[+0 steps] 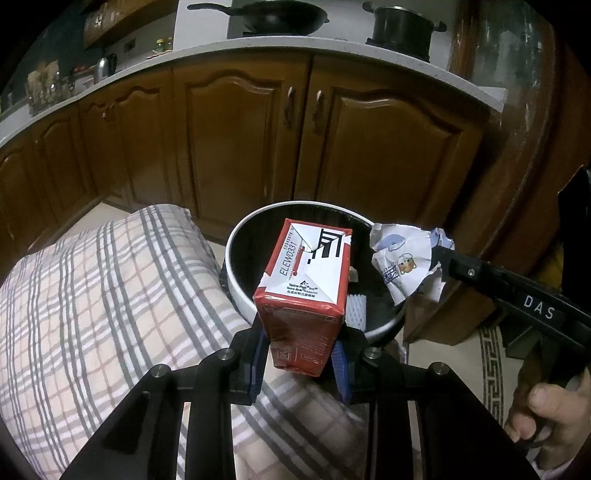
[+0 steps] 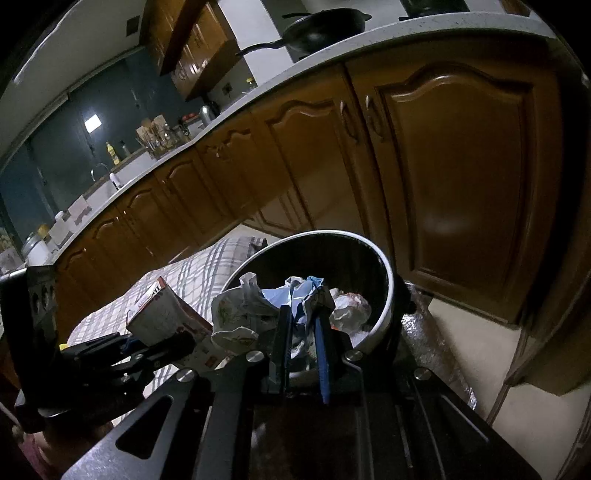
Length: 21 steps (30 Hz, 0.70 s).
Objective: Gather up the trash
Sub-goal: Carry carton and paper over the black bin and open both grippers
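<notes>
My left gripper [image 1: 300,350] is shut on a red and white drink carton [image 1: 303,291], held upright over the near rim of a round bin [image 1: 232,254] with a white rim and a black inside. In the right wrist view the carton [image 2: 166,314] and the left gripper [image 2: 127,345] sit left of the bin [image 2: 386,269]. My right gripper [image 2: 302,308] is shut on a crumpled printed paper [image 2: 243,314] above the bin's mouth. From the left wrist view that paper [image 1: 404,258] hangs at the bin's right rim, with the right gripper [image 1: 441,260] reaching in from the right.
A checked cloth [image 1: 92,295] covers a bulky shape left of the bin. Wooden cabinet doors [image 1: 236,147] stand close behind, under a counter with a wok [image 1: 280,16] and a pot [image 1: 402,29]. Crumpled trash [image 2: 351,308] lies in the bin. A hand [image 1: 546,413] is at the right.
</notes>
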Each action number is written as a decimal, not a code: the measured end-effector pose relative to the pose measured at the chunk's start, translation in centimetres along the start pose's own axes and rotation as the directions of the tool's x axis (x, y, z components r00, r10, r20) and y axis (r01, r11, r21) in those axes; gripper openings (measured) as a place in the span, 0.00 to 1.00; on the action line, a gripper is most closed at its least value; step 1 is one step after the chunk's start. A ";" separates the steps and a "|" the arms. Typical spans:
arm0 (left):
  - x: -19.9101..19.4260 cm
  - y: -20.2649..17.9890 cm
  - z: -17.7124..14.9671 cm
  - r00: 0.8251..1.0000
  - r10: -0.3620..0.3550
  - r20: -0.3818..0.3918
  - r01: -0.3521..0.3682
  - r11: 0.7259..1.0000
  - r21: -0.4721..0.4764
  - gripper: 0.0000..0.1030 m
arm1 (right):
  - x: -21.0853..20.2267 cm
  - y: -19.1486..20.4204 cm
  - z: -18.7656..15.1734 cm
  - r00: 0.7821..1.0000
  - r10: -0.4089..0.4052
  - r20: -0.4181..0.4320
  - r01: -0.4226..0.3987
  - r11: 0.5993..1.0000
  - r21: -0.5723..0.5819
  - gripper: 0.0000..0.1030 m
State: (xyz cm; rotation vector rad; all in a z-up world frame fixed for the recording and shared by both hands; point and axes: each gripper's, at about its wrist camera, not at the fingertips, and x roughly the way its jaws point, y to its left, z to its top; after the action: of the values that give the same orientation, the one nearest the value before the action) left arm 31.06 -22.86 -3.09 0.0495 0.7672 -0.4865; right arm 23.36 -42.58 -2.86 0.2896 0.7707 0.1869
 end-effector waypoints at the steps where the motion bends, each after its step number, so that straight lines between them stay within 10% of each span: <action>1: 0.2 0.0 0.2 1.000 -0.003 -0.002 0.003 1.000 -0.001 0.28 | 0.1 -0.1 0.1 1.000 -0.001 0.000 0.001 1.000 -0.001 0.11; 21: 4.0 -0.5 3.3 0.999 -0.004 -0.034 0.005 1.000 0.012 0.28 | 2.5 -2.2 2.4 0.999 -0.027 -0.033 0.028 0.999 0.016 0.11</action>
State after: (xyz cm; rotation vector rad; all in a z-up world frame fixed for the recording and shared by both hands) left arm 35.49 -25.64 -3.35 0.0673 0.7975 -0.4957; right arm 27.00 -44.43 -3.58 0.2922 0.8084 0.1595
